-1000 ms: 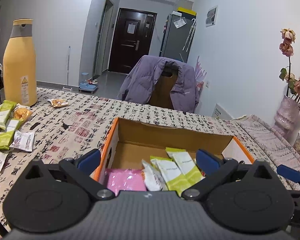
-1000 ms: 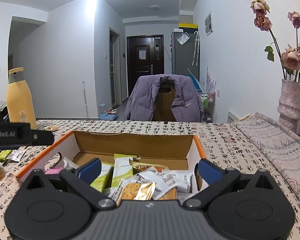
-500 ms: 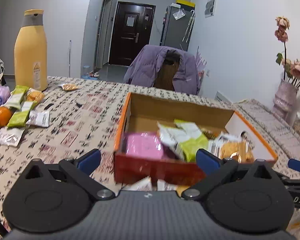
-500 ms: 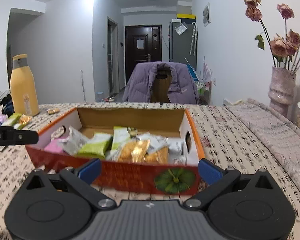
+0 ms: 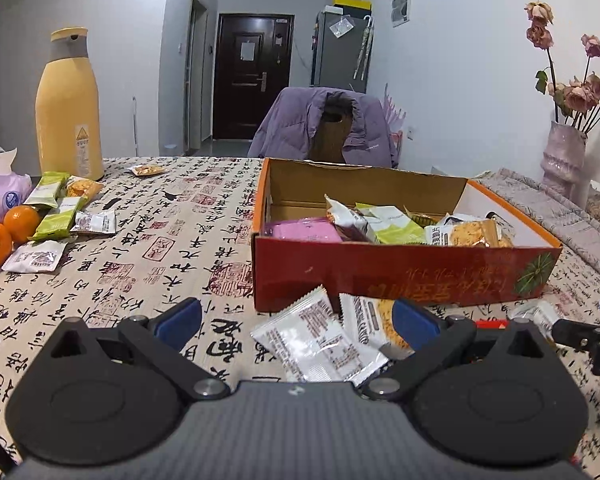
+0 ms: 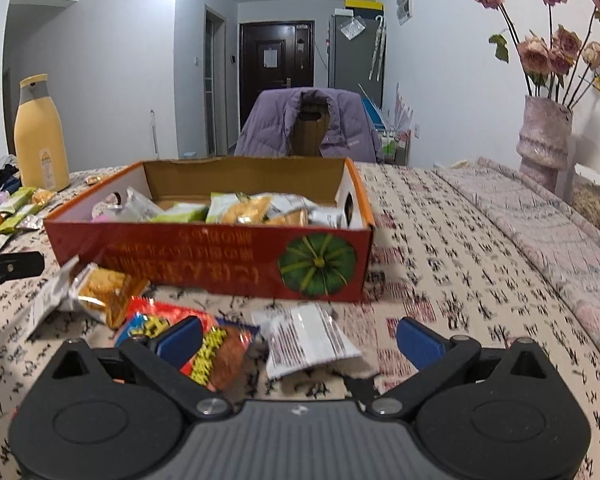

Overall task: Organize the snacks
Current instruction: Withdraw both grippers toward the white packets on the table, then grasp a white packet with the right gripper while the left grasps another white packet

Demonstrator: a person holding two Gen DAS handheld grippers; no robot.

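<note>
The left gripper (image 5: 296, 320) is seen at the bottom of its own view with the jaws spread wide and nothing held between them; a white snack packet (image 5: 320, 340) lies on the tablecloth (image 5: 172, 240) in the gap, its lower edge hidden behind the gripper body. A second packet (image 5: 374, 322) just to its right is partly covered by the right-hand blue fingertip. The right gripper (image 6: 298, 338) is likewise shown wide apart and empty at the bottom of its view, where a red and yellow packet (image 6: 212, 350) is half hidden behind the left-hand fingertip and a white packet (image 6: 304, 340) lies between the fingers; this part of the frame is blurred, so the print cannot be read. The cardboard box (image 5: 400, 276) sits in the centre of the left view, red on its outer wall with an orange rim, and is filled with packets: a pink pack (image 5: 304, 230) at the left end, green and white ones in the middle, and a gold one at the right. Its floor is mostly concealed. More loose packets (image 5: 56, 208) and oranges (image 5: 4, 232), cut off by the frame edge, are seen at middle left, in front of a yellow bottle (image 5: 68, 108). A vase of flowers (image 6: 544, 136) stands at upper right.
</note>
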